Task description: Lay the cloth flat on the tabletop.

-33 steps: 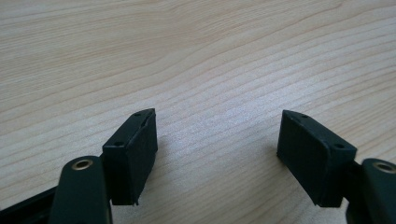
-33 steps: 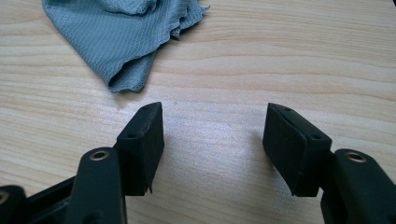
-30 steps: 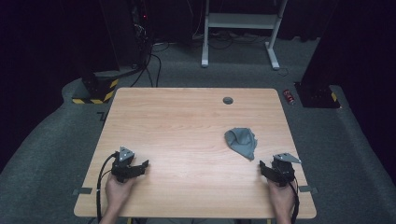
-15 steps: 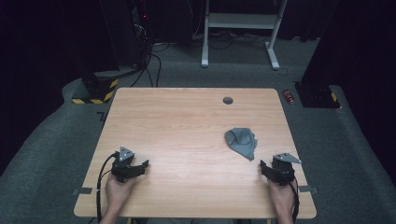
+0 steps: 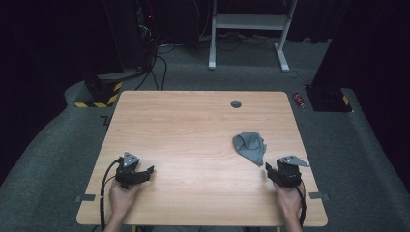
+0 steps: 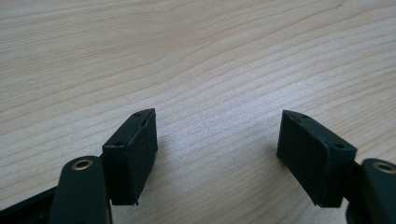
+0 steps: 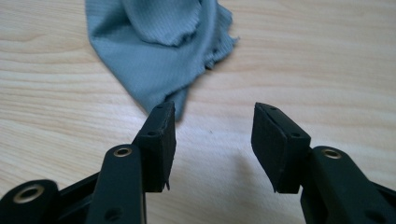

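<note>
Right gripper (image 7: 212, 140): jaws apart and just closing slightly, nothing between them; its left jaw tip sits just beside the near corner of the grey cloth (image 7: 159, 46). The cloth lies crumpled on the table (image 5: 193, 125), right of centre. Left gripper (image 6: 217, 154): jaws wide apart, empty, over bare wood.

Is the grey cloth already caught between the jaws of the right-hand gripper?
No: in the right gripper view the right gripper stands open over bare table, and the cloth lies ahead of its left jaw.
</note>
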`<move>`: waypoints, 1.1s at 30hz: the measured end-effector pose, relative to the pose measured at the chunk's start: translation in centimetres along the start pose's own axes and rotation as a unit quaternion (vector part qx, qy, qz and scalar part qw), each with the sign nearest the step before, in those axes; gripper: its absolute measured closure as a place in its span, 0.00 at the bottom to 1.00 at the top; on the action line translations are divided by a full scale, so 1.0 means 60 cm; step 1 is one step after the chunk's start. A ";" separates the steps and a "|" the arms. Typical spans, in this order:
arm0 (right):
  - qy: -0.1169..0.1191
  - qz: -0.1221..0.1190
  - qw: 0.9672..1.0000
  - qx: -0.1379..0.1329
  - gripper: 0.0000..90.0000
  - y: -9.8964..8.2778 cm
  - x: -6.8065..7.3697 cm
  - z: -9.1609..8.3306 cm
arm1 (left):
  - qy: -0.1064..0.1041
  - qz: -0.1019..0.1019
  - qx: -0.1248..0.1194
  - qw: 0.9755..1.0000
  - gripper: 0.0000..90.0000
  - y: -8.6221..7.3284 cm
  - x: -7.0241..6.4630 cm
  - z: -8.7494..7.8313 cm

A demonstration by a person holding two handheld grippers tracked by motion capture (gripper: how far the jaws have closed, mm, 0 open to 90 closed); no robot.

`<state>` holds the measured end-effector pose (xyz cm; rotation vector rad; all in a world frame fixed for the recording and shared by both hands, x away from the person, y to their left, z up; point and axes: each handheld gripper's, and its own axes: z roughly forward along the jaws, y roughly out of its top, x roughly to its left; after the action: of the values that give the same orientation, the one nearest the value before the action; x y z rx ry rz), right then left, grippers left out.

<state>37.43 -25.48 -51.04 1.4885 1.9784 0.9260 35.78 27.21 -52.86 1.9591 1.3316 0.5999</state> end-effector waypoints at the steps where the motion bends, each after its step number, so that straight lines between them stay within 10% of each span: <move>1: 0.002 -0.003 1.000 -0.005 0.55 0.002 0.002 0.000 | 0.000 0.000 0.000 1.000 0.32 0.000 0.000 0.000; 19: 0.030 -0.027 0.999 -0.001 0.53 0.064 0.035 0.034 | 0.000 0.000 0.000 1.000 0.32 0.000 0.000 0.000; 33: 0.002 -0.032 0.999 0.037 0.51 0.094 0.042 0.095 | 0.000 0.001 0.000 1.000 0.32 0.000 0.001 0.000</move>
<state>44.38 -20.79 -50.43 1.4544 2.0714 0.8371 35.79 27.27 -52.85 1.9604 1.3286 0.6011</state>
